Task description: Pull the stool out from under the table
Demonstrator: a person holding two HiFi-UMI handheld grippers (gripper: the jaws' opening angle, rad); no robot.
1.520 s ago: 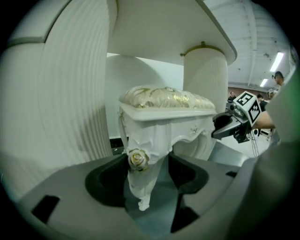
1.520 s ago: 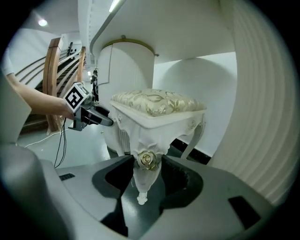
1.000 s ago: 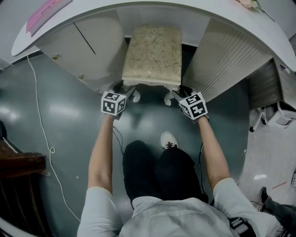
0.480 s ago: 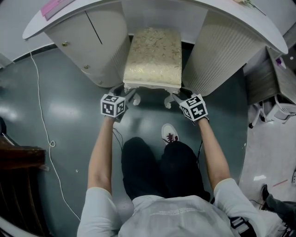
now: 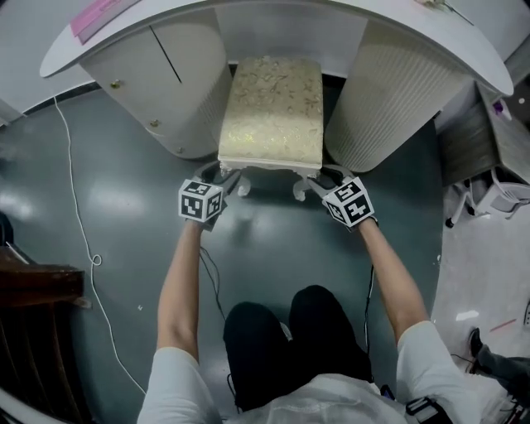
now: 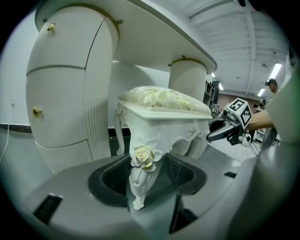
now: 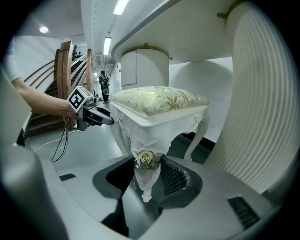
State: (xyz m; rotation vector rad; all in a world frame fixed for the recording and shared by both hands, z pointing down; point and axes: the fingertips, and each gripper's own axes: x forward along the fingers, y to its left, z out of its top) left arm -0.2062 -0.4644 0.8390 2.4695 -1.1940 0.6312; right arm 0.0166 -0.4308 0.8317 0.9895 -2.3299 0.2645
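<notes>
Nearest us, our left gripper is clamped on the stool's near left leg, and our right gripper on the near right leg. Beyond, the stool stands between the table's two pedestals.

Head view steeply downward; both gripper views close on shared stool.

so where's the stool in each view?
Head view: stool at top centre, seen from above.
Left gripper view: stool at centre, one front leg between the jaws.
Right gripper view: stool at centre, the other front leg between the jaws.
Shared landmark: ribbed pedestal beside the stool.
</notes>
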